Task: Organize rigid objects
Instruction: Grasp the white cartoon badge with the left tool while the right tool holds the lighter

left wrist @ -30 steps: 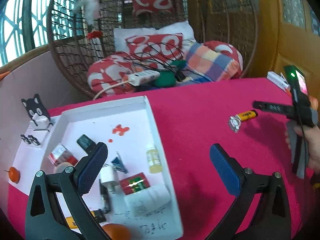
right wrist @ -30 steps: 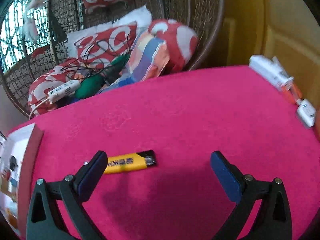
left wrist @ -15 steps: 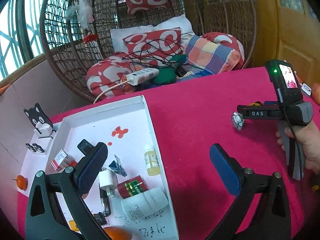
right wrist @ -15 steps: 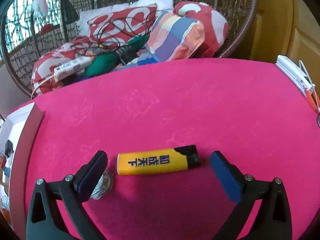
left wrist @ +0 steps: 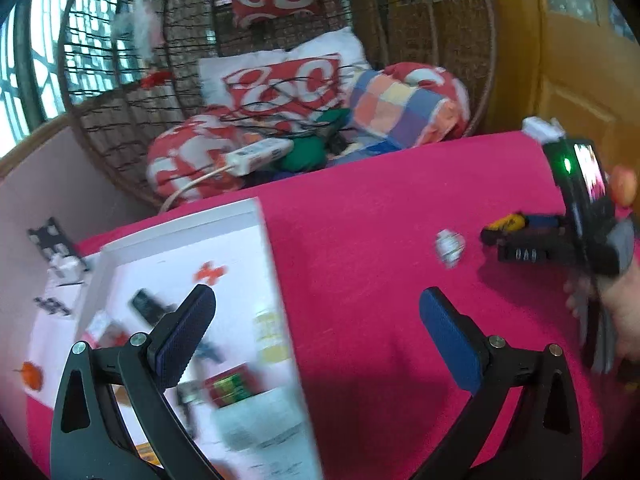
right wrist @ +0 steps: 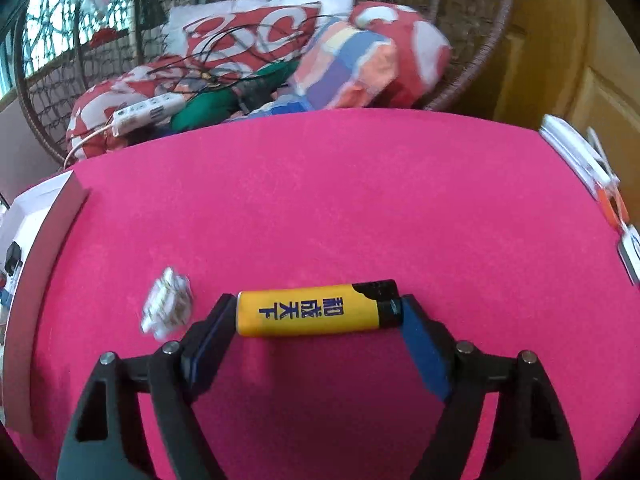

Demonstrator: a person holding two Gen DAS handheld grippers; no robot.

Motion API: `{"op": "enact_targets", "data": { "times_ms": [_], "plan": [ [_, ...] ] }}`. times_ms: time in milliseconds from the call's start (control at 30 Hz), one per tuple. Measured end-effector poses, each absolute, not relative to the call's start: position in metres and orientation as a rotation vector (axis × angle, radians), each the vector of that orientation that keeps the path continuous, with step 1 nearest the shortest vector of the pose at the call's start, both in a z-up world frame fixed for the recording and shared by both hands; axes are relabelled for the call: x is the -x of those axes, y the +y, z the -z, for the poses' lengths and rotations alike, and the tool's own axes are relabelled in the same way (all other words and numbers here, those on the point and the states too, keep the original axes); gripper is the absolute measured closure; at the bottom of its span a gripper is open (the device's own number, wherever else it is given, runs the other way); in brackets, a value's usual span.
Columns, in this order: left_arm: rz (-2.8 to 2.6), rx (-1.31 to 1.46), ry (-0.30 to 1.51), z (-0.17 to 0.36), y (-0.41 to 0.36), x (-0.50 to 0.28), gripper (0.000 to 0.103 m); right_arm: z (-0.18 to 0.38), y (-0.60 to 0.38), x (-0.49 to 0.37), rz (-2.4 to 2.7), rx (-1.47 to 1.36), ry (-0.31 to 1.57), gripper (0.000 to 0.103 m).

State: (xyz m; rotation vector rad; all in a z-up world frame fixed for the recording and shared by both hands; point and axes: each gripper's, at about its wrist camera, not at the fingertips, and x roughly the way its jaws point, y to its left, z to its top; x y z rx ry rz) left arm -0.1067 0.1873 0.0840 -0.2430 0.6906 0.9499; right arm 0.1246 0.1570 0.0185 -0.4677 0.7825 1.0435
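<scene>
Nearest, the right hand-held gripper [right wrist: 316, 312] has its jaws closing around a yellow plastic lighter with a black cap and blue printed characters [right wrist: 316, 310]. The lighter lies lengthwise across the gap on the bright pink cloth-covered surface [right wrist: 320, 200], its yellow end at the left pad and its black cap at the right pad; both pads appear to touch its ends. Just beside the left finger lies a small white crumpled object [right wrist: 166, 308], blurred, its nature not discernible. The left hand-held gripper [left wrist: 316, 328] stands spread wide with nothing between its fingers, hovering over the surface edge of a shallow white rectangular tray [left wrist: 280, 280] that holds assorted small items, all blurred. Farther off, a wicker hanging chair [left wrist: 440, 40] carries red-and-white patterned cushions [left wrist: 288, 84] and a white power strip [left wrist: 260, 156].
</scene>
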Motion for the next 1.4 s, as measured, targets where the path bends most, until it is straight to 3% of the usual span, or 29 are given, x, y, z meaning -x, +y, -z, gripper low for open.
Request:
{"op": "enact_targets", "data": {
  "times_ms": [100, 300, 433, 667, 733, 800, 833, 867, 900, 967, 1400],
  "plan": [
    [-0.828, 0.347, 0.639, -0.088, 0.196, 0.08, 0.0, -0.016, 0.132, -0.135, -1.02, 0.409, 0.804, 0.022],
    [-0.781, 0.447, 0.718, -0.051, 0.224, 0.005, 0.0, -0.017, 0.118, -0.141, -1.027, 0.316, 0.825, 0.022],
    [-0.807, 0.469, 0.802, -0.019, 0.24, -0.022, 0.0, -0.018, 0.12, -0.141, -1.028, 0.315, 0.826, 0.022],
    [-0.78, 0.363, 0.792, -0.011, 0.234, -0.035, 0.001, -0.017, 0.119, -0.142, -1.033, 0.305, 0.83, 0.022],
    [-0.762, 0.329, 0.807, -0.008, 0.232, -0.041, 0.012, -0.017, 0.118, -0.142, -1.03, 0.311, 0.828, 0.022],
    [-0.756, 0.322, 0.839, -0.001, 0.233, -0.043, 0.034, -0.017, 0.118, -0.142, -1.03, 0.311, 0.828, 0.022],
    [-0.747, 0.325, 0.823, -0.001, 0.231, -0.041, 0.037, -0.017, 0.119, -0.142, -1.03, 0.311, 0.828, 0.022],
    [-0.74, 0.323, 0.822, -0.001, 0.231, -0.041, 0.046, -0.017, 0.119, -0.142, -1.03, 0.312, 0.828, 0.022],
    [-0.737, 0.32, 0.819, -0.002, 0.229, -0.041, 0.063, -0.016, 0.119, -0.142, -1.028, 0.315, 0.827, 0.022],
    [-0.739, 0.312, 0.815, -0.003, 0.226, -0.041, 0.073, -0.017, 0.119, -0.142, -1.024, 0.324, 0.824, 0.022],
    [-0.722, 0.388, 0.734, -0.024, 0.214, -0.017, 0.074, -0.019, 0.114, -0.145, -1.035, 0.289, 0.819, 0.022]
  ]
}}
